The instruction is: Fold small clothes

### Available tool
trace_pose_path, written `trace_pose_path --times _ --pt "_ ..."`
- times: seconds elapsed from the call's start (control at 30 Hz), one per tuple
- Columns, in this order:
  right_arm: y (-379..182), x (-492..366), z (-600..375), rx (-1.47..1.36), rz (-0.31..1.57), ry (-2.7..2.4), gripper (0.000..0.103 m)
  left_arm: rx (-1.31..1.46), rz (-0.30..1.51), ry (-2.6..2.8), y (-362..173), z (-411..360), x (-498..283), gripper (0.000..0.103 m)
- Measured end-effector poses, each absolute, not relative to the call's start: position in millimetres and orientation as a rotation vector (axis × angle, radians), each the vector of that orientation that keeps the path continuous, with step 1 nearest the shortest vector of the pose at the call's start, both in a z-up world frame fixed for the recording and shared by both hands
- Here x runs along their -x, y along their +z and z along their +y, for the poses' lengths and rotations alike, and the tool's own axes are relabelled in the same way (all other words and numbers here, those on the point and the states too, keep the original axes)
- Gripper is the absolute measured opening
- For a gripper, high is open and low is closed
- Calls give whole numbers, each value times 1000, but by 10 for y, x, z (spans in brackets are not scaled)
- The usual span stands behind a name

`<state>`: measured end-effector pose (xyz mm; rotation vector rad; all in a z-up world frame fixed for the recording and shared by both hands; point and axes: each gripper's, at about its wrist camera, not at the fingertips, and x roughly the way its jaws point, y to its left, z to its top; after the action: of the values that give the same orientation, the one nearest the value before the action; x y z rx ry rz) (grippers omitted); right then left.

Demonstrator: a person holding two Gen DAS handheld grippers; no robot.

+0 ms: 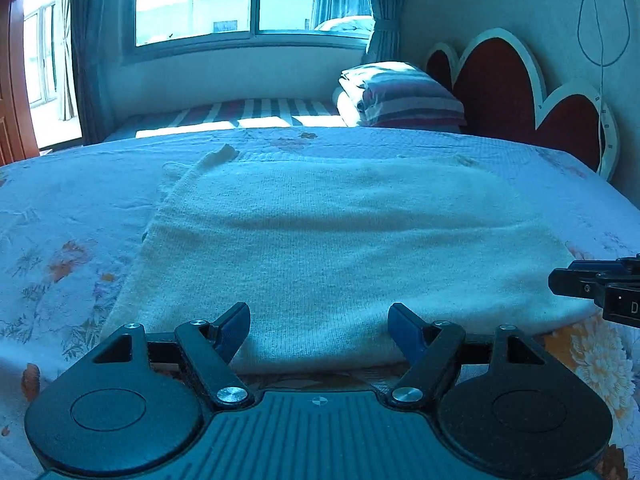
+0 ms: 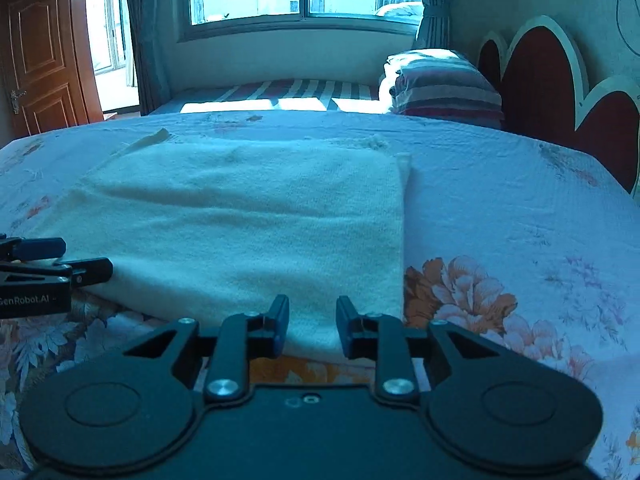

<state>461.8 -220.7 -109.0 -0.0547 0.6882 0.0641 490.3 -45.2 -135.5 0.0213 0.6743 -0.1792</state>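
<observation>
A cream knitted garment (image 1: 332,236) lies flat on the bed, folded into a rough rectangle; it also shows in the right wrist view (image 2: 248,220). My left gripper (image 1: 319,320) is open wide, empty, at the garment's near edge toward its left side. My right gripper (image 2: 312,320) is open, empty, at the near edge close to the garment's right corner. Each gripper shows in the other's view: the right gripper (image 1: 600,284) at the right, the left gripper (image 2: 52,264) at the left.
The bed has a floral bedspread (image 2: 500,220). A folded striped quilt (image 1: 404,96) sits at the far right by the red headboard (image 1: 504,92). A window (image 1: 248,0) is behind, a wooden door (image 2: 40,56) at the left.
</observation>
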Motion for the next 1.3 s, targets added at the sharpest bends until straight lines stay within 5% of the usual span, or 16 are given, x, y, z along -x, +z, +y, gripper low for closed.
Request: trace_pose_path --times 0.33,0.5,0.9,1.07,1.13,1.3 --pt "-1146 -4723 -1829 29 687 152 33 -43 715 -133 -1415 -359 -4949 87" --pt "-1206 -4751 -1716 130 731 159 34 -28 624 -71 -1262 -119 -4731 87" --pt "-1235 -4822 -1904 65 762 106 38 51 764 2 -1450 417 -4940 89" --pt "-1068 -4715 -1984 36 680 111 39 215 647 -102 -1278 684 -5093 89" --pt "-1026 -4717 -2032 25 669 103 39 279 670 -150 -1303 822 -5348 83" --pt "-920 -4845 -2237 8 626 109 40 450 844 -243 -1518 1143 -6018 41"
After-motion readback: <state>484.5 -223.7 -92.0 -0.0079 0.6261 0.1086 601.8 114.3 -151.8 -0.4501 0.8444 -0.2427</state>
